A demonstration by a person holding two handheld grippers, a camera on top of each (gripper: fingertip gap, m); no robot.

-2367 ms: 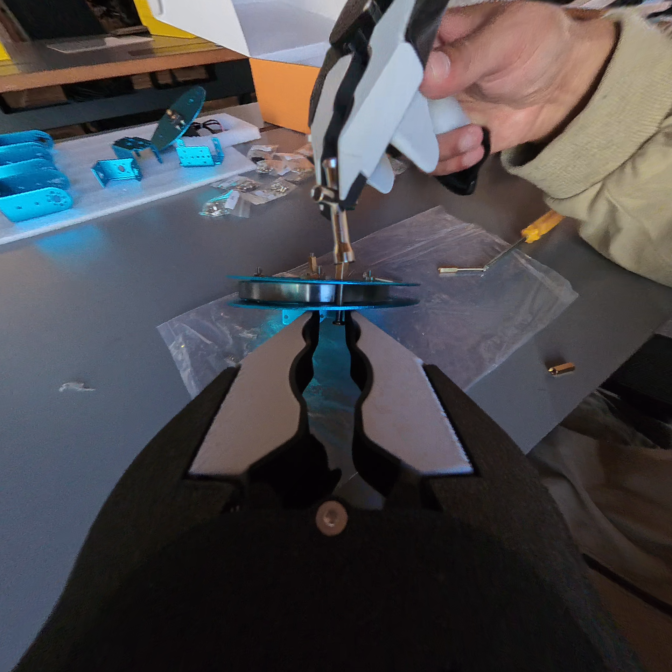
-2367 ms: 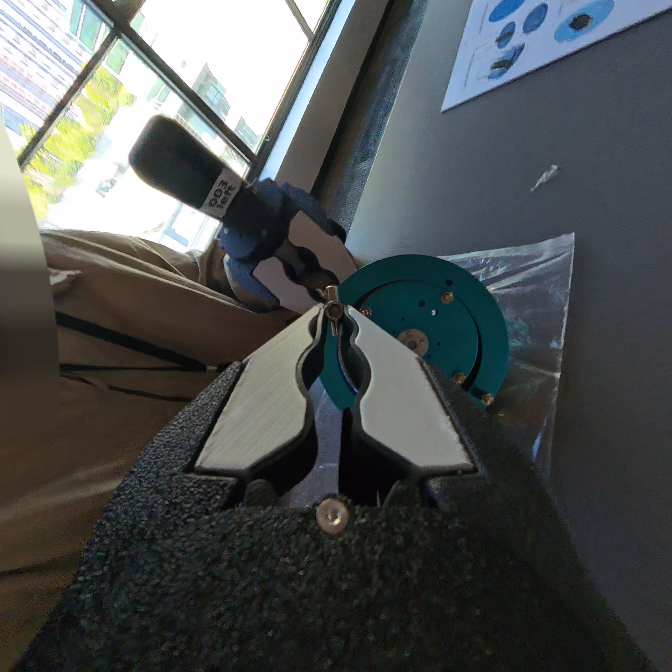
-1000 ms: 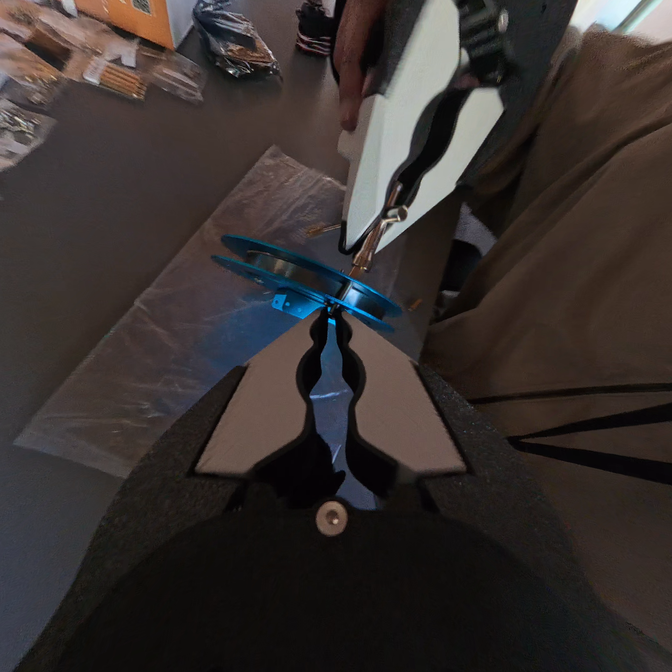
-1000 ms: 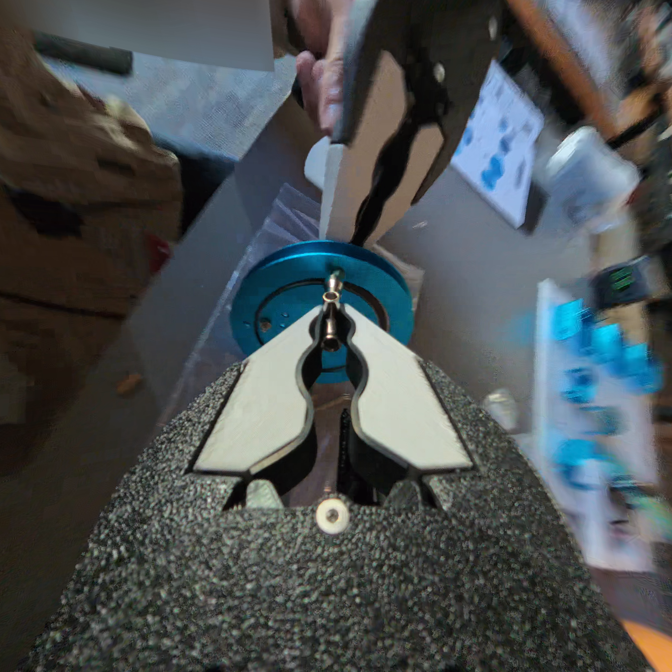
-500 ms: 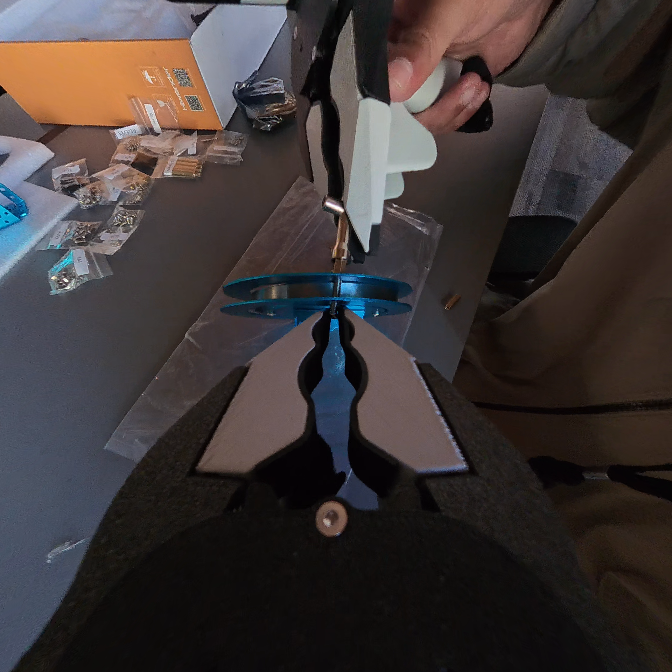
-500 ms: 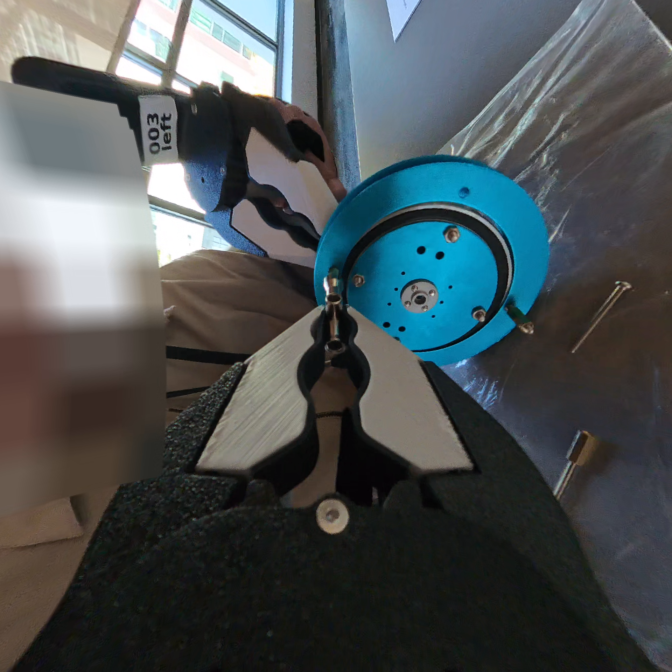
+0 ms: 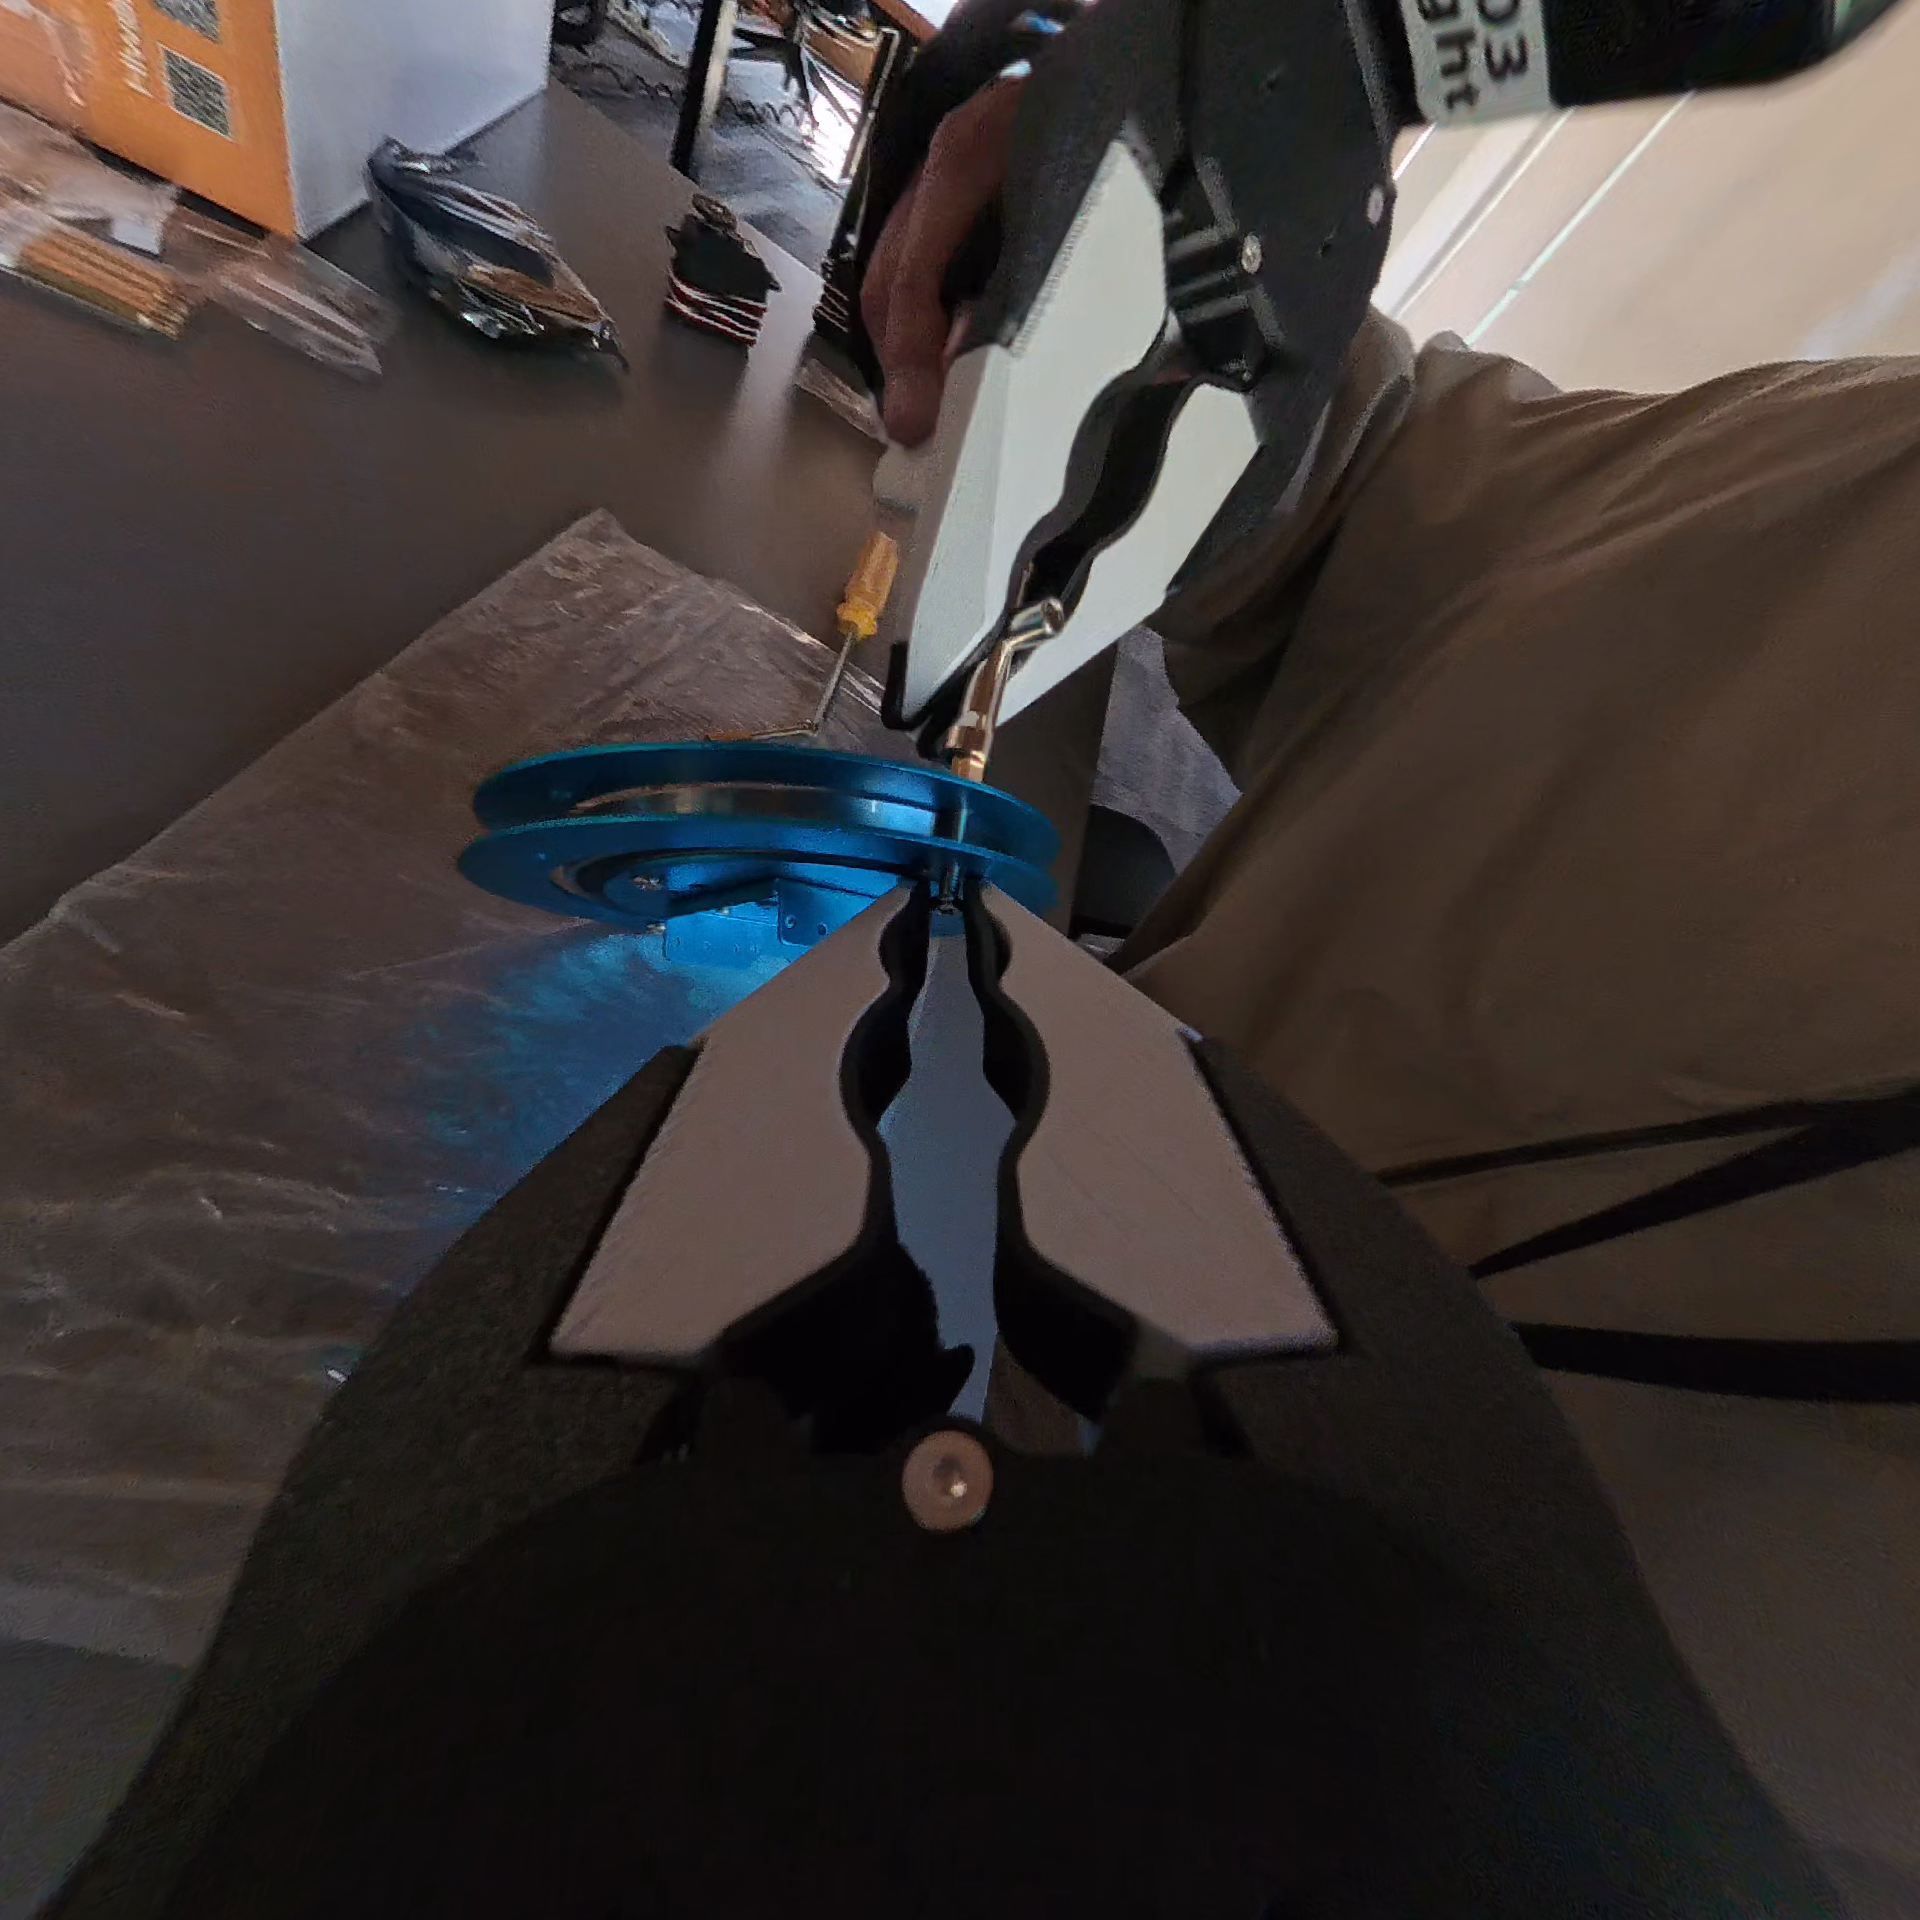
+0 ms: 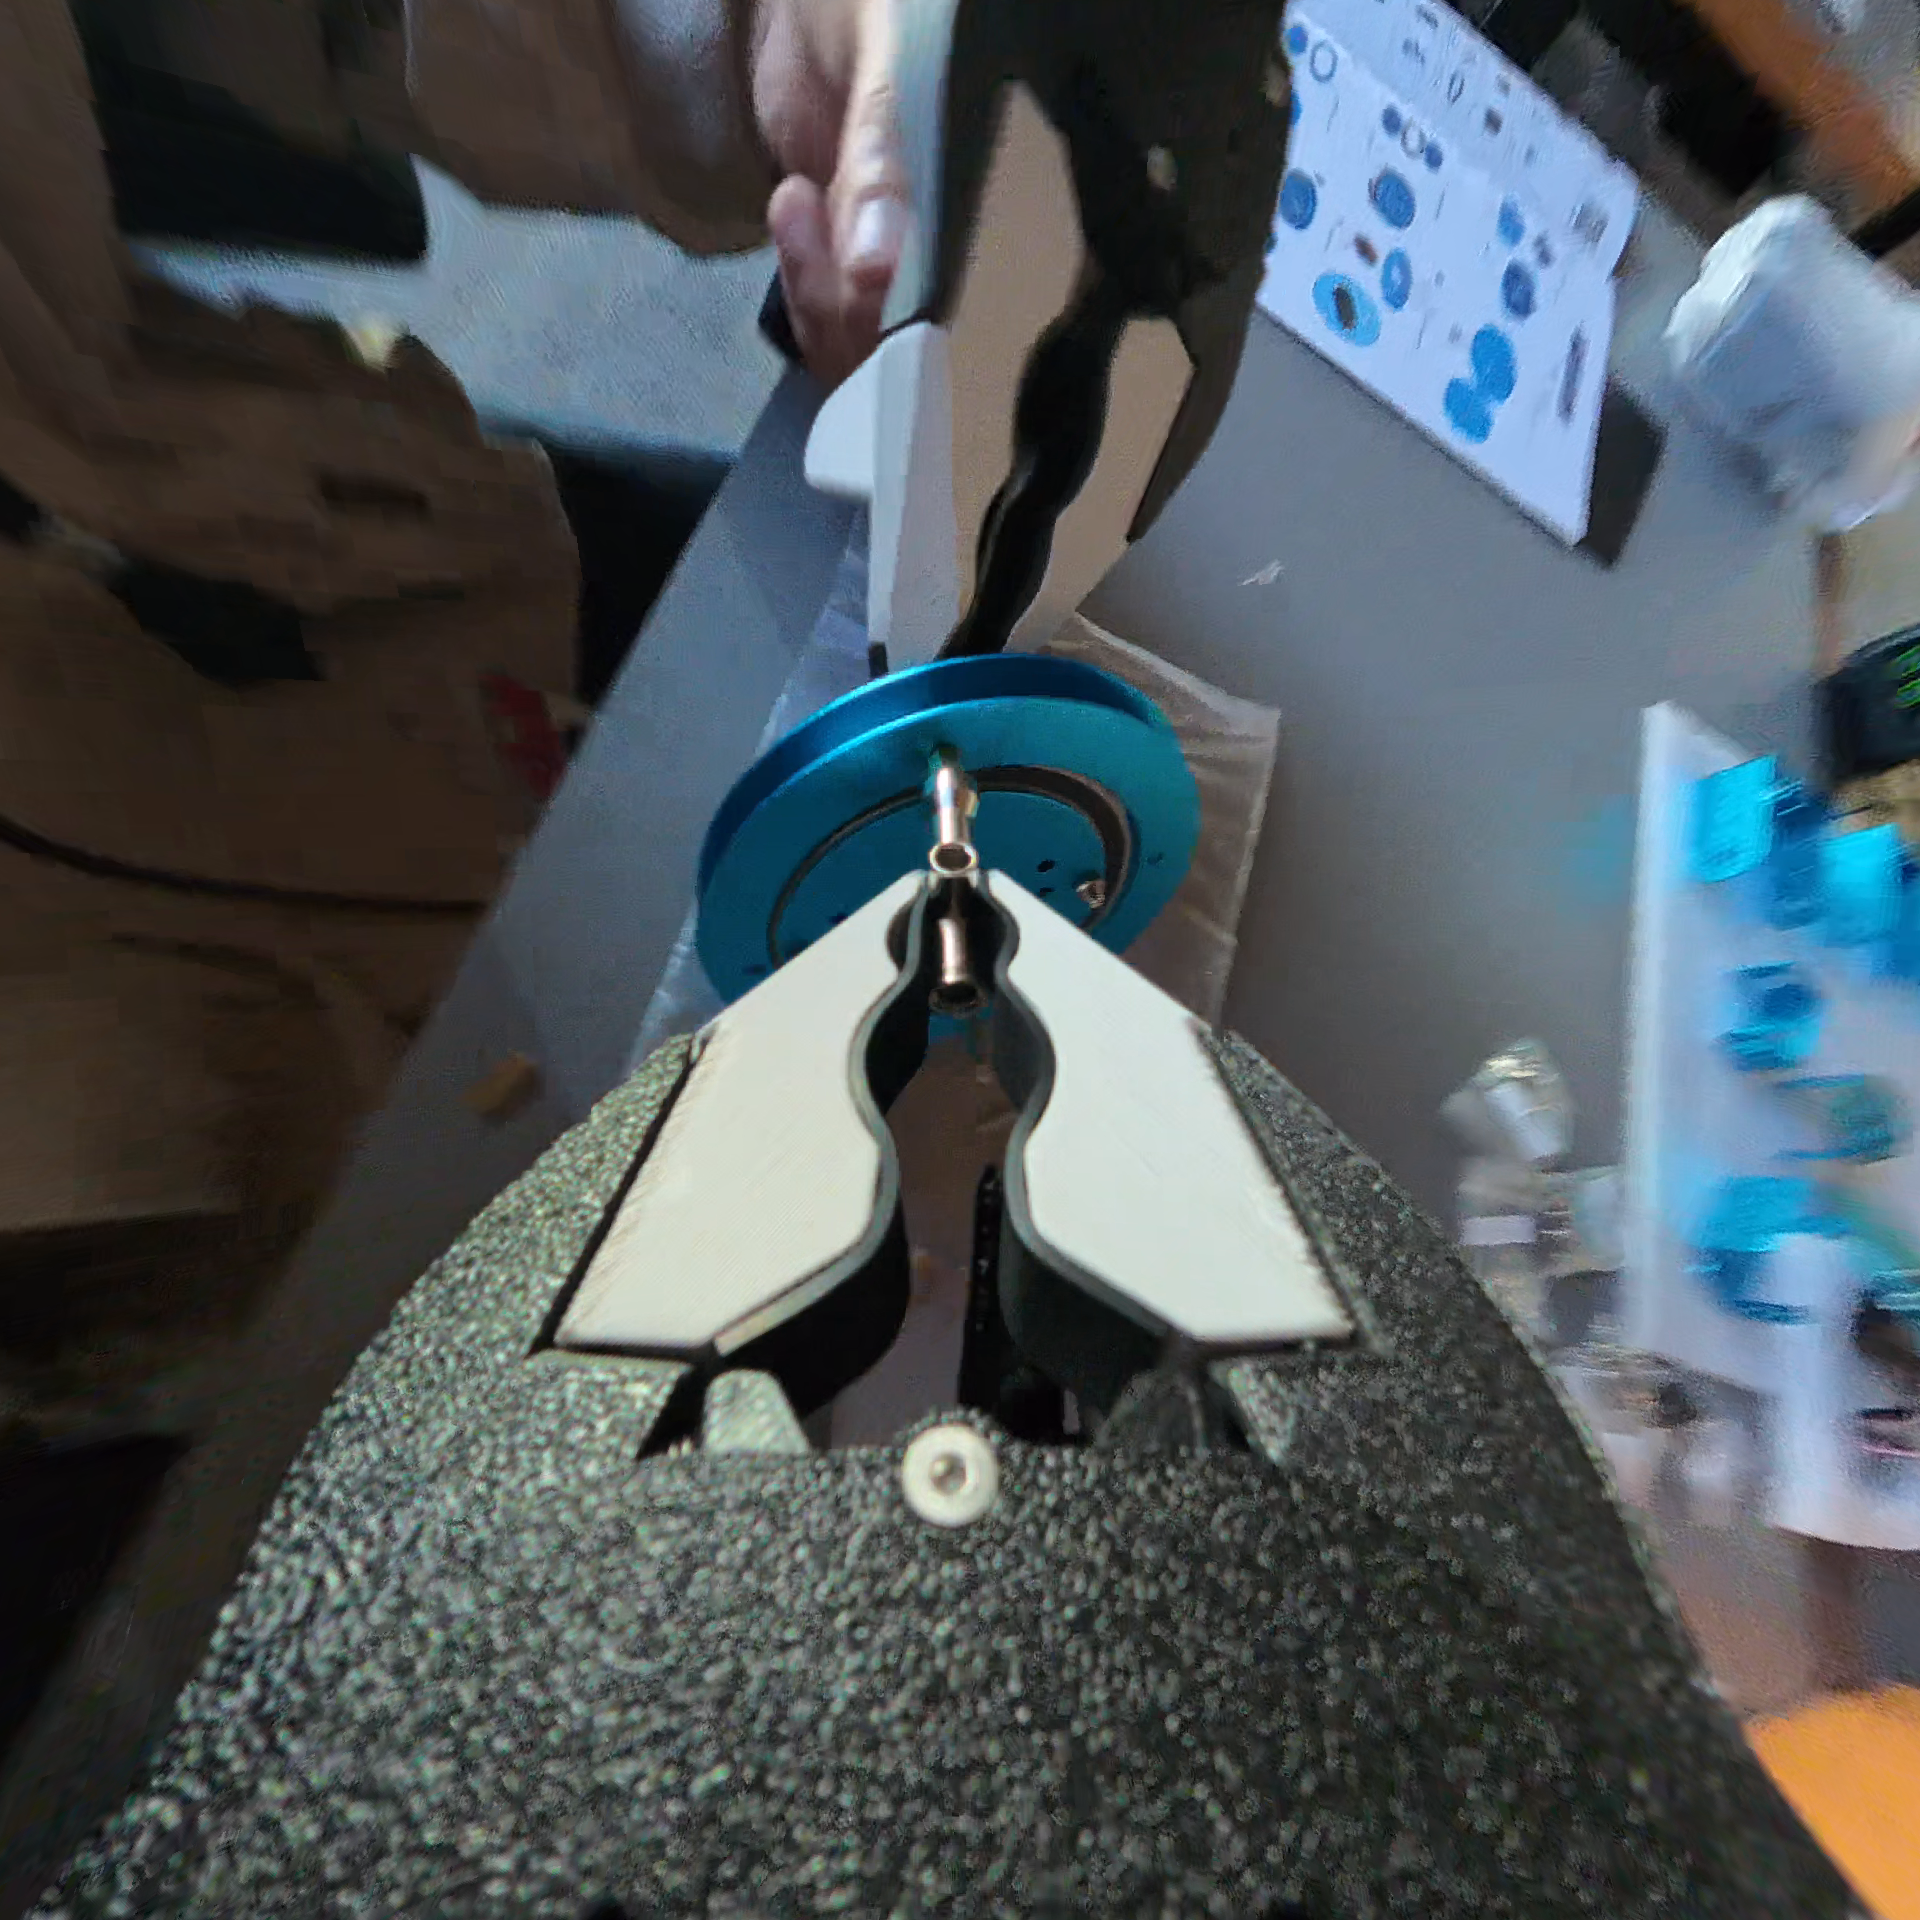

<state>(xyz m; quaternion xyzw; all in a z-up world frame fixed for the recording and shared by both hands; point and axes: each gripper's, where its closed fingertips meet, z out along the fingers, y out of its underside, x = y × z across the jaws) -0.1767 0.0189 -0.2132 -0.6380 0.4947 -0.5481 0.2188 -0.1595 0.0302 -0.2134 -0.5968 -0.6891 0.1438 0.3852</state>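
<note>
Over plastic sheet (image 7: 312, 1039): left hand-held gripper (image 7: 943, 902) clamps blue disc assembly (image 7: 727, 821) rim; right hand-held gripper (image 8: 954, 883) pinches socket wrench (image 8: 951, 831).

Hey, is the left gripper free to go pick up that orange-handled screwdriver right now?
Probably not: the left gripper looks shut on the blue disc assembly, and the orange-handled screwdriver lies beyond it.

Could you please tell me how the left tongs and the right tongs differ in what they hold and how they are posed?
The left tongs clamp the blue disc at its rim; the right tongs clamp a thin bent metal tool. The left tongs meet the disc edge-on, from the side; the right tongs slant down over its top face. Both are shut.
</note>
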